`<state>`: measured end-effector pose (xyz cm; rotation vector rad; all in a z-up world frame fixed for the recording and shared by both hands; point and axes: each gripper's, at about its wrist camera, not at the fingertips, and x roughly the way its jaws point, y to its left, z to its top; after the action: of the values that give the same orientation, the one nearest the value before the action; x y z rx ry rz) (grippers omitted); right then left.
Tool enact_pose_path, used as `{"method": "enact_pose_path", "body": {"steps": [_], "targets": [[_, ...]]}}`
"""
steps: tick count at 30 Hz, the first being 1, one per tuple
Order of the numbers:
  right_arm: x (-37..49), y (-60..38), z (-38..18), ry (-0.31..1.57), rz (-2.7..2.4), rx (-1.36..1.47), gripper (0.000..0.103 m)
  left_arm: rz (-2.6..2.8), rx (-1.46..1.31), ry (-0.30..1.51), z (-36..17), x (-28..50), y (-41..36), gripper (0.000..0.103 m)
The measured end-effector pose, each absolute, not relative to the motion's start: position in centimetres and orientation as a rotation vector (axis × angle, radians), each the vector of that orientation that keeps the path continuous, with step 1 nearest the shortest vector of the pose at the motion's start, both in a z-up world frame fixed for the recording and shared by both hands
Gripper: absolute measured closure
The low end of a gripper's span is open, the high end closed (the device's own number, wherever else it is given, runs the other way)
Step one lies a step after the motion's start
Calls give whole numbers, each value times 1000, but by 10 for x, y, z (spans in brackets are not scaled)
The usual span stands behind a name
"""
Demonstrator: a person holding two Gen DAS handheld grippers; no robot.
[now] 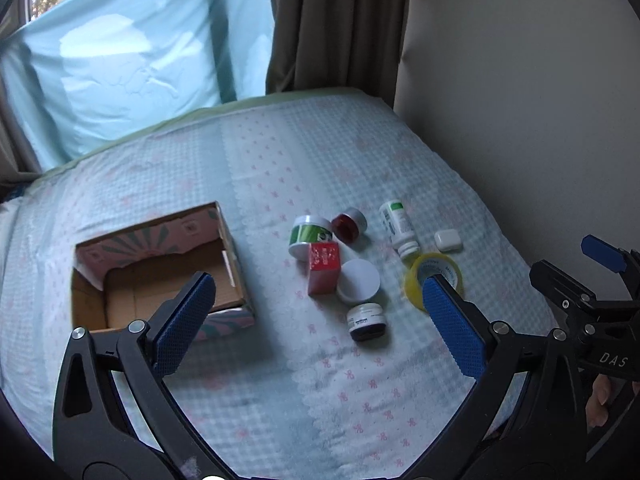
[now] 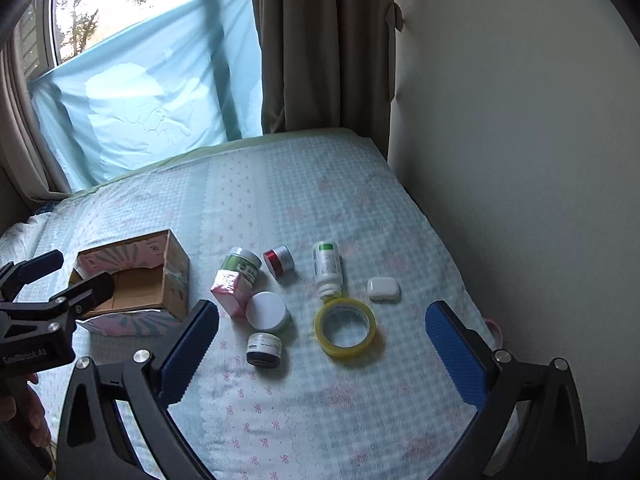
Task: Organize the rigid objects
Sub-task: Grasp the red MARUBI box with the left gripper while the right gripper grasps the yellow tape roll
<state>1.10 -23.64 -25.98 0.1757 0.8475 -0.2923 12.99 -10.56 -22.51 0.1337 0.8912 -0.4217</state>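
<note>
Right wrist view shows the right gripper [image 2: 322, 336] spread wide above the yellow tape roll [image 2: 345, 327] mid-bed [image 2: 360, 168]; the left gripper [image 1: 316, 304] is spread too. Best to descend squarely, pinch the roll's wall, then carry it to the cardboard box [image 2: 132, 280] toward the bed's left edge.

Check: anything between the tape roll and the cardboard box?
Yes. In the right wrist view, the white-lidded jar and pink carton lie between the tape roll and cardboard box.
</note>
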Motion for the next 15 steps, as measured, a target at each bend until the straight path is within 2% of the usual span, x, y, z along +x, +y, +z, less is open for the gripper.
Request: {"method": "enact_pose_path", "body": {"steps": [7, 15], "targets": [[21, -250, -368, 930, -352, 178, 0, -412, 149, 934, -336, 160, -136, 0], [38, -263, -465, 955, -369, 237, 0, -354, 140, 911, -415, 190, -154, 0]]}}
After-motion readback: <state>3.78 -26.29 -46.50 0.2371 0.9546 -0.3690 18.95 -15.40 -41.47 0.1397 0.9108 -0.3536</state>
